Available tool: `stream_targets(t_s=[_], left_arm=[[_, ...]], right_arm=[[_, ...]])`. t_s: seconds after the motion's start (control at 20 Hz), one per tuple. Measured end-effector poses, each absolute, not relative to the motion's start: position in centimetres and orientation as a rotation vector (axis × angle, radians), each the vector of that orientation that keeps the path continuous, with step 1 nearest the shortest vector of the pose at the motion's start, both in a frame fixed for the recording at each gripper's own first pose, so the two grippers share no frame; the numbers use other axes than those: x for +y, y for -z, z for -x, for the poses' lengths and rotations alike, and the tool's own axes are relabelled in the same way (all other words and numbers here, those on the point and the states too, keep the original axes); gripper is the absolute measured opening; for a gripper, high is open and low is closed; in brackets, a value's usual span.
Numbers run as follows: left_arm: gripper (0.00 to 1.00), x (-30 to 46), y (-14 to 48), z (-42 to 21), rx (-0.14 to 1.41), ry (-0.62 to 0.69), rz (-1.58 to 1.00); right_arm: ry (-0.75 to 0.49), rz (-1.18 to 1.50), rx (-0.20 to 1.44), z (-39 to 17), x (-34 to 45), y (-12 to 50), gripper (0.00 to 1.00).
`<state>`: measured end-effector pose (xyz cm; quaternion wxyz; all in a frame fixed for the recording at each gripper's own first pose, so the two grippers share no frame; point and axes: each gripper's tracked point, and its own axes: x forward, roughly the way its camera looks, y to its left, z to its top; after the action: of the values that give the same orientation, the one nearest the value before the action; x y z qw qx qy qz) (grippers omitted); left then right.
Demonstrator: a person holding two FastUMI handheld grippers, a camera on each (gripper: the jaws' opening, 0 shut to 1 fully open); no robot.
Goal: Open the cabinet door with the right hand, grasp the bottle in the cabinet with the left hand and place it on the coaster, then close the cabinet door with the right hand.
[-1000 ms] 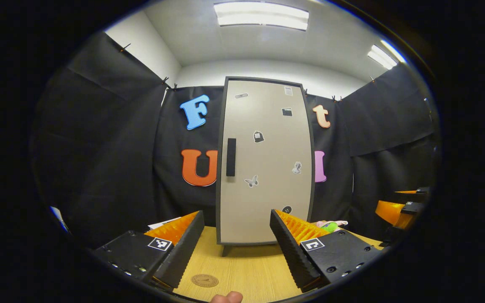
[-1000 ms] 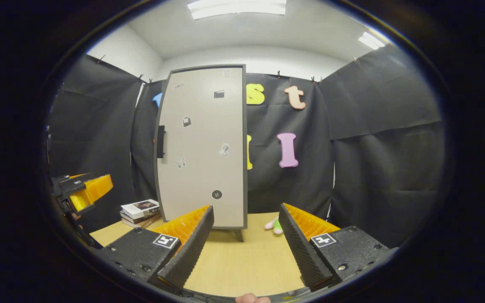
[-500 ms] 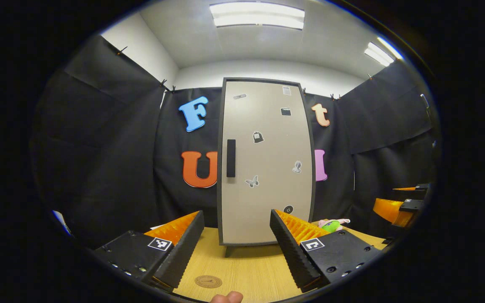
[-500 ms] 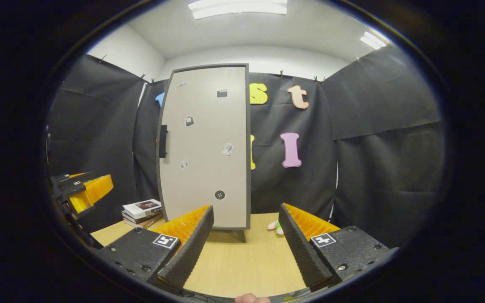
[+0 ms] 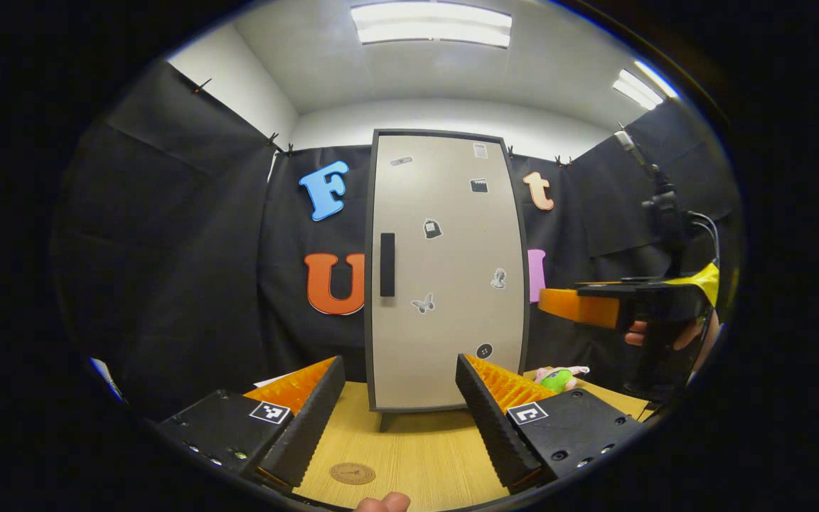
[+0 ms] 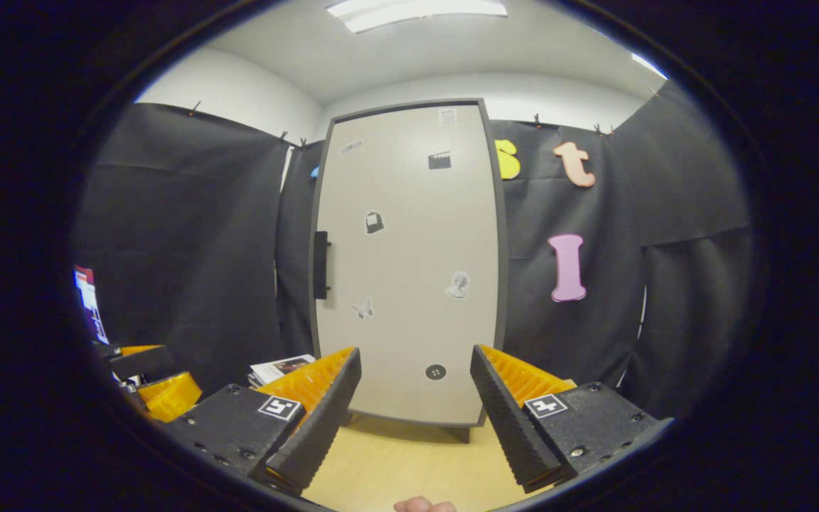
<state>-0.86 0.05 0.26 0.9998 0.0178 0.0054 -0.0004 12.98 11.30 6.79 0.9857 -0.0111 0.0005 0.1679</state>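
Cabinet door [image 5: 445,270] shut, coaster [image 5: 352,473] in left gripper view

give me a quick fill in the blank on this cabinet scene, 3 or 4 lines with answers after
1. The cabinet door is ____.
2. The handle sits near the door's ____ edge in the left gripper view.
3. The round coaster lies on the ____.
4. The jaws of the right gripper stand ____, holding nothing.

Missing words: closed; left; table; open
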Motion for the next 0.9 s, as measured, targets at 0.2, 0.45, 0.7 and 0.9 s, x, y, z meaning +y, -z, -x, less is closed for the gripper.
stream_targets(t_s=[0.2, 0.45, 0.7, 0.9], left_arm=[[0.95, 0.1, -0.3, 1.0, 0.013, -0.003, -0.038], [0.95, 0.1, -0.5, 1.3, 0.019, -0.004, -0.050], [0.95, 0.2, -0.4, 1.1, 0.024, -0.007, -0.047], [0.95, 0.4, 0.1, 1.1, 0.030, -0.008, -0.054]], right_arm=[[-0.419, 0.023, 0.001, -18.5, 17.4, -8.3, 1.00], [-0.471, 0.044, 0.030, -24.6, 25.1, -9.3, 0.99], [-0.484, 0.074, 0.063, -28.8, 30.4, -9.4, 1.00], [-0.487, 0.075, 0.049, -30.7, 32.5, -9.8, 1.00]])
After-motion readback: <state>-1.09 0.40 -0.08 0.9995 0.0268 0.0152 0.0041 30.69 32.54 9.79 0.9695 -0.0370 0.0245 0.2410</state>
